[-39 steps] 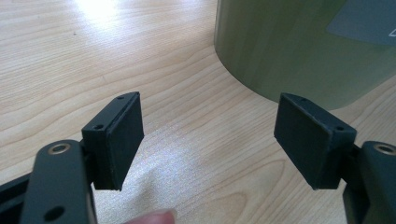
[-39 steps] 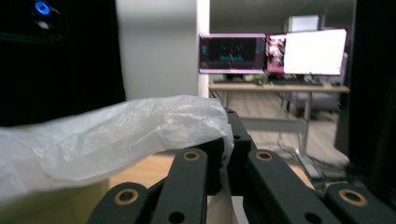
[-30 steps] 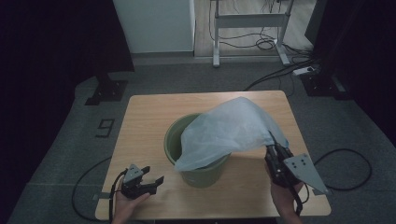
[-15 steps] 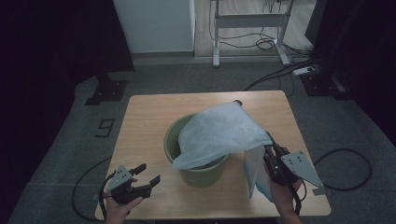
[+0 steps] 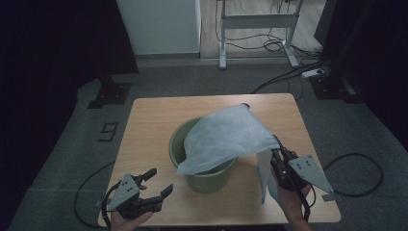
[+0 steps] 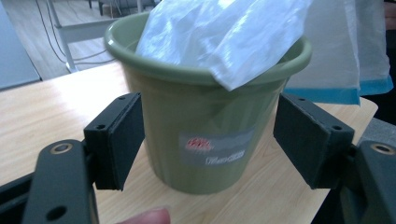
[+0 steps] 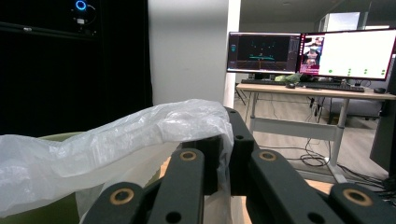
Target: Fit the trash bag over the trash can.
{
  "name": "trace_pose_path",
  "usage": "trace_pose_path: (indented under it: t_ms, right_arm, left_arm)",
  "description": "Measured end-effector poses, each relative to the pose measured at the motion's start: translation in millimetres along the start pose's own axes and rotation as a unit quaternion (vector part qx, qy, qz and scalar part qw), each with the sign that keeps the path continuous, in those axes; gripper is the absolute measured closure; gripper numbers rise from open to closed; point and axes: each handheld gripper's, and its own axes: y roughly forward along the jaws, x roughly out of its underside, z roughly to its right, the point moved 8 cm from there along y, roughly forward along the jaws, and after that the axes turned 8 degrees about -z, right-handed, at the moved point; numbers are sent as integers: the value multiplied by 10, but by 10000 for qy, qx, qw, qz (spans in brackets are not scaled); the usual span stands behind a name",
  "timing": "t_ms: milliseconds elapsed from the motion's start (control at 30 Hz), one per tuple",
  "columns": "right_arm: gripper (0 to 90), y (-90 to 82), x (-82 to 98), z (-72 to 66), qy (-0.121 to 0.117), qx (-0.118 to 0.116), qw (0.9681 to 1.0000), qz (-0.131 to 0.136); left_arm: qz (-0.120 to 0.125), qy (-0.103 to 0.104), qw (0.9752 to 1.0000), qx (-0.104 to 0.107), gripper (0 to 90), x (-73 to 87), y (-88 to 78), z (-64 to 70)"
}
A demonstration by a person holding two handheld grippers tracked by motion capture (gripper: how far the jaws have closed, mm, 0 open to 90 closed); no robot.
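Crinkly plastic bag (image 5: 226, 137) has slid across round bucket (image 5: 204, 175).

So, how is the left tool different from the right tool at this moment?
The left tool has its jaws wide apart and holds nothing; the right tool is shut on the plastic bag. The left tool sits at the near left table corner, apart from the green bucket; the right tool is beside the bucket, lifting the bag over it. Both are black and held in a hand.
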Motion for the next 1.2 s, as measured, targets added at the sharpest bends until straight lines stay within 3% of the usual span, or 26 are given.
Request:
trace_pose_path:
  t_ms: [167,233,267,300,400,667,867,1000,1200]
  right_arm:
    - [858,15,-18,-43,-42,-52,10000,2]
    - [861,20,-37,-64,-52,-80,10000,21]
    - [864,16,-54,-74,-64,-98,9999,30]
    - [864,16,-54,-74,-64,-98,9999,30]
    - [865,-6,-108,-87,-94,-123,9998,85]
    - [870,-39,-172,-114,-93,-182,9996,176]
    - [871,-52,-208,-123,-100,-216,9995,213]
    - [871,-51,-222,-116,-100,-210,9995,216]
    - [874,-36,-289,-111,-100,-189,9994,266]
  left_arm:
    - [27,127,9998,-168,292,-96,132,52]
    - [41,137,9996,-240,362,-126,162,43]
    - [85,127,9996,-248,454,-146,170,38]
    - [148,105,9995,-239,454,-169,173,32]
    - [255,131,9992,-272,587,-218,193,11]
    - [132,145,9998,-24,728,-183,307,26]
    - [215,130,9995,189,876,-218,303,27]
    - [273,129,9992,270,897,-291,322,25]
    - [146,75,9995,255,899,-485,441,-39]
